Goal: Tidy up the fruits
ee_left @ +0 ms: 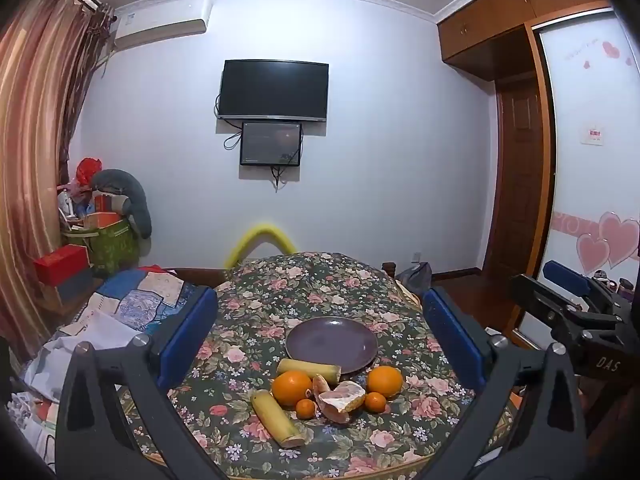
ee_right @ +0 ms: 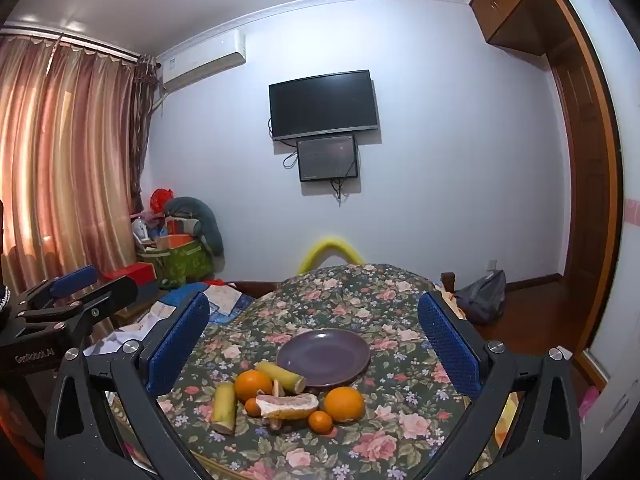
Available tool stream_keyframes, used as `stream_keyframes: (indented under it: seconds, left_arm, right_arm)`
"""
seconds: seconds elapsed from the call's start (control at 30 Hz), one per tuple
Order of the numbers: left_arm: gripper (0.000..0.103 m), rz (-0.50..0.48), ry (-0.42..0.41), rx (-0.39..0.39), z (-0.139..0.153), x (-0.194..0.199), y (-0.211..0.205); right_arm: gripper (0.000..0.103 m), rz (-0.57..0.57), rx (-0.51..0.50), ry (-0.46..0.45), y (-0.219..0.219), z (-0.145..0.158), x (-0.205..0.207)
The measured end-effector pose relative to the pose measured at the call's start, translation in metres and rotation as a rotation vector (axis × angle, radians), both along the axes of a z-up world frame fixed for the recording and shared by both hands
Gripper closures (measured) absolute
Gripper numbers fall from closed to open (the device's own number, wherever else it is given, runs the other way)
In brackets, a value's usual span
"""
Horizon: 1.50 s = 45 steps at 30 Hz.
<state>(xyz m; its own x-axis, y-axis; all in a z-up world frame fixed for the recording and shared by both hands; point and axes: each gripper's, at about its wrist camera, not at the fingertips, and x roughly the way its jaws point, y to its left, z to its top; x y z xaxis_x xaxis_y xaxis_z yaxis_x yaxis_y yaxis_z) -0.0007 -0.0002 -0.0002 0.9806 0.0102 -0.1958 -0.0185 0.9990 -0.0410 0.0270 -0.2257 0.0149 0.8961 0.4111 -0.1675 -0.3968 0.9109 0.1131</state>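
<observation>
A round table [ee_left: 280, 304] with a flowered cloth carries a purple plate [ee_left: 331, 344], and nothing lies on the plate. All the fruit lies on the cloth just in front of the plate, on its near side. One banana piece [ee_left: 309, 369] lies against the near rim of the plate, and a second banana piece [ee_left: 277, 418] lies further to the left and nearer to the camera. A left orange [ee_left: 291, 387] sits between these two pieces, and a right orange [ee_left: 384, 381] sits on the other side of the group. Between the oranges lies a peeled citrus piece [ee_left: 340, 399] in its open peel. A small tangerine [ee_left: 305, 408] is just beside the left orange, and another tangerine [ee_left: 375, 402] is just in front of the right orange. The left tongs [ee_left: 320, 332] are spread wide, with nothing between the blue pads, and they hover apart from the fruit. The right tongs [ee_right: 314, 340] are also spread wide and hold nothing. In the left view the right tongs show at the right edge. On the far wall hangs a dark TV [ee_left: 274, 90] with a small screen [ee_left: 271, 143] under it.
</observation>
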Motion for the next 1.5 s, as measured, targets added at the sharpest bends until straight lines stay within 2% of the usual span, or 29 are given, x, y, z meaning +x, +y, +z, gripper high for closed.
stream_keyframes:
  seconds: [0.27, 1.5]
  left_arm:
    - [0.000, -0.007, 0.024, -0.040, -0.002, 0.008, 0.010]
    - [0.000, 0.002, 0.019, -0.030, -0.005, 0.006, 0.007]
  right_arm:
    - [0.000, 0.001, 0.001, 0.000, 0.000, 0.001, -0.001]
    - [0.000, 0.005, 0.005, 0.010, 0.000, -0.002, 0.000]
